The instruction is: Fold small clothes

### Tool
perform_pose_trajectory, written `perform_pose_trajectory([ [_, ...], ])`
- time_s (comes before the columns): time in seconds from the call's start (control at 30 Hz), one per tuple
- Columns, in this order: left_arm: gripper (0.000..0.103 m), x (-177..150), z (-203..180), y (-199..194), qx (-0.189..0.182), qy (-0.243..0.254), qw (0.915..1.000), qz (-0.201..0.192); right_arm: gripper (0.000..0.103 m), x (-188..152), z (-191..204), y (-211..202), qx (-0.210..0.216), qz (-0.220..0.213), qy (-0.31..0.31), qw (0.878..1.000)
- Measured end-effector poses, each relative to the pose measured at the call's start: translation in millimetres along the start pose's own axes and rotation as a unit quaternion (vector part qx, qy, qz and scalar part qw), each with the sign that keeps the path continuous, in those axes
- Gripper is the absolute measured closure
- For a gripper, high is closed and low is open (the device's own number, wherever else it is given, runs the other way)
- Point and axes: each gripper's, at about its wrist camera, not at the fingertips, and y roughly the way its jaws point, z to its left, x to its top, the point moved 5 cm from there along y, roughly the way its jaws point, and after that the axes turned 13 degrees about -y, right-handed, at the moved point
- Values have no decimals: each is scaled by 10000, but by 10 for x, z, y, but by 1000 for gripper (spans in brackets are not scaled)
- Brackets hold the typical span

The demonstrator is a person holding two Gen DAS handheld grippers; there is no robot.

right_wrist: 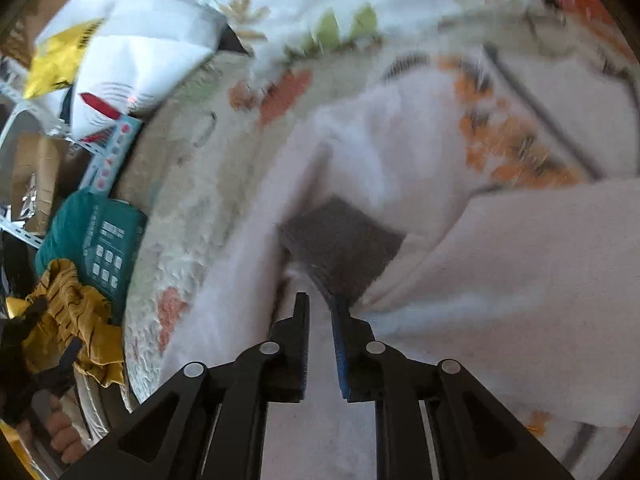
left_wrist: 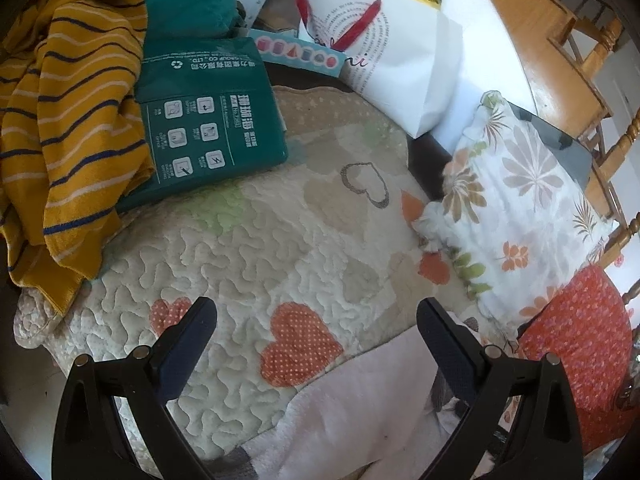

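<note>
1. Quilted heart-print pad (left_wrist: 256, 240): landmark surface.
2. Pale pink garment (right_wrist: 520, 280) w/ grey patch (right_wrist: 340, 244): lies on pad's near edge, also seen in left wrist view (left_wrist: 360, 408).
3. Right gripper (right_wrist: 320, 300): jaws nearly closed, pinching a fold of the pink garment just below the grey patch.
4. Left gripper (left_wrist: 316, 312): jaws spread wide, holding nothing, above pad.
5. Green box (left_wrist: 208, 120) & mustard striped top (left_wrist: 72, 128): at pad's far-left edge.
6. Floral cushion (left_wrist: 520, 208): at pad's right.
</note>
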Motion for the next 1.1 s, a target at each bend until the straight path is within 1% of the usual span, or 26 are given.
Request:
perform_pose_trajectory([
  [0.07, 3, -28, -11, 28, 1, 5, 10000, 58, 77, 21, 60, -186, -476, -155, -496, 9975],
  [0.13, 3, -78, -53, 63, 33, 87, 9999, 92, 72, 16, 222, -229, -809, -155, -1059, 9910],
  [0.23, 3, -152, -118, 102, 47, 188, 9997, 153, 72, -14, 427, -132, -915, 36, -1580, 9832],
  [0.33, 3, -187, -155, 119, 59, 285, 9994, 165, 72, -57, 486, 150, -1427, 227, -1974, 9696],
  [0.37, 3, -187, -155, 119, 73, 307, 9994, 157, 74, -52, 449, 269, -1698, 316, -2081, 9627],
  [0.4, 3, -182, -148, 118, 77, 306, 9994, 158, 85, -37, 389, 372, -1919, 446, -2104, 9576],
  [0.43, 3, -166, -128, 117, 77, 281, 9994, 165, 96, -20, 346, 410, -2015, 492, -2072, 9561],
  [0.47, 3, -146, -104, 117, 79, 240, 9995, 168, 96, 25, 282, 353, -1892, 383, -1870, 9632],
  [0.5, 3, -116, -64, 118, 84, 171, 9997, 168, 96, 77, 215, 240, -1458, 193, -1443, 9785],
  [0.53, 3, -87, -29, 123, 102, 111, 9997, 166, 96, 129, 129, 86, -825, -60, -840, 9930],
  [0.57, 3, -55, 14, 134, 133, 42, 9998, 164, 96, 172, 25, -92, -38, -356, -172, 9992],
  [0.6, 3, -35, 47, 141, 152, -15, 9997, 165, 95, 194, -81, -232, 769, -617, 429, 9942],
  [0.67, 3, 2, 122, 164, 188, -148, 9995, 206, 89, 204, -233, -292, 1690, -762, 1079, 9767],
  [0.7, 3, 17, 148, 170, 200, -187, 9994, 230, 82, 189, -288, -217, 1579, -568, 1101, 9796],
  [0.73, 3, 38, 174, 167, 213, -226, 9993, 228, 69, 167, -299, -150, 1279, -362, 945, 9866],
  [0.77, 3, 75, 208, 147, 240, -270, 9992, 175, 69, 118, -280, -69, 707, -79, 560, 9959],
  [0.8, 3, 112, 239, 123, 277, -294, 9991, 102, 69, 64, -214, -34, 402, 58, 182, 9990],
  [0.87, 3, 202, 319, 69, 435, -291, 9986, -97, 69, -29, -70, -39, 310, 90, -190, 9993],
  [0.93, 3, 242, 392, 81, 661, -158, 9976, -113, 69, -146, 39, -109, 104, 40, -450, 9989],
  [0.97, 3, 239, 415, 109, 742, -65, 9972, -47, 68, -206, 90, -146, 37, 36, -582, 9983],
  [1.03, 3, 161, 466, 228, 903, 288, 9951, 287, 64, -338, 185, -241, -141, 82, -841, 9963],
  [1.07, 3, 70, 502, 309, 986, 567, 9920, 544, 62, -428, 208, -306, -260, 112, -964, 9949],
  [1.1, 3, -4, 532, 358, 1035, 762, 9892, 711, 62, -498, 236, -329, -306, 120, -1044, 9940],
])
